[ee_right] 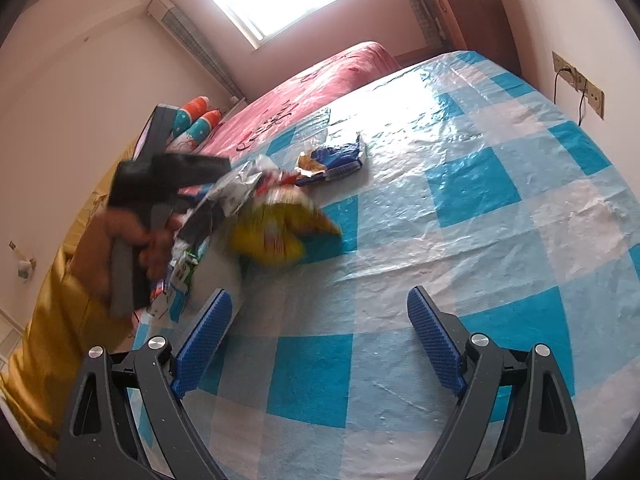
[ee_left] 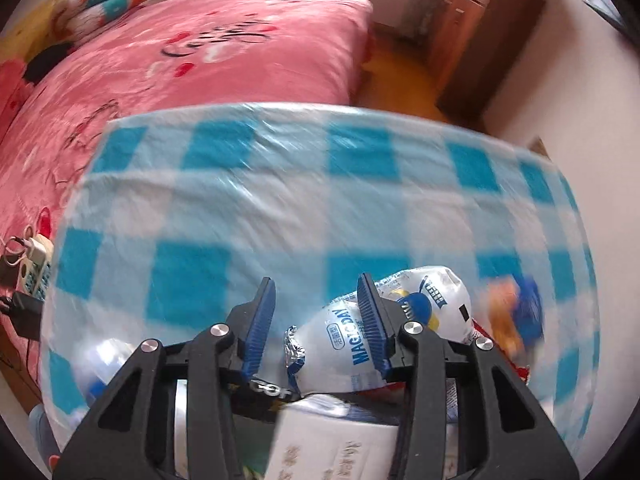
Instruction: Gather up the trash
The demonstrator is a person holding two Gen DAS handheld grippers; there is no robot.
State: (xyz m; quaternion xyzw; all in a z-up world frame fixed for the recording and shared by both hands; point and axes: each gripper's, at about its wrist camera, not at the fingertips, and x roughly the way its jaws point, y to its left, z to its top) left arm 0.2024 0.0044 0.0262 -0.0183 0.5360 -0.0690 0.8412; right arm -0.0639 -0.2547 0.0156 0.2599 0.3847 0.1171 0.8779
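Observation:
A white "MAGIC DAY" pouch (ee_left: 340, 344) with a foil neck sits between the blue pads of my left gripper (ee_left: 316, 280). The jaws stand narrow and shut on it, and it looks sharp while the checked cloth (ee_left: 280, 200) behind is smeared. A white box (ee_left: 332, 440) and a black packet lie under the jaws. In the right wrist view a hand (ee_right: 120, 232) holds that gripper's black body (ee_right: 172, 172) among silver-white wrappers (ee_right: 244, 176), above a blurred yellow bag (ee_right: 276, 236). A blue-and-orange wrapper (ee_right: 332, 160) lies beyond. My right gripper (ee_right: 320, 292) hangs open and empty over the cloth.
The blue-and-white checked plastic cloth (ee_right: 480, 200) covers the table. A pink bed (ee_left: 200, 60) lies behind it, with a wooden cabinet (ee_left: 480, 40) at the back right. A power strip with chargers (ee_left: 36, 256) rests on the bed's left edge. Wall sockets (ee_right: 580, 84) sit to the right.

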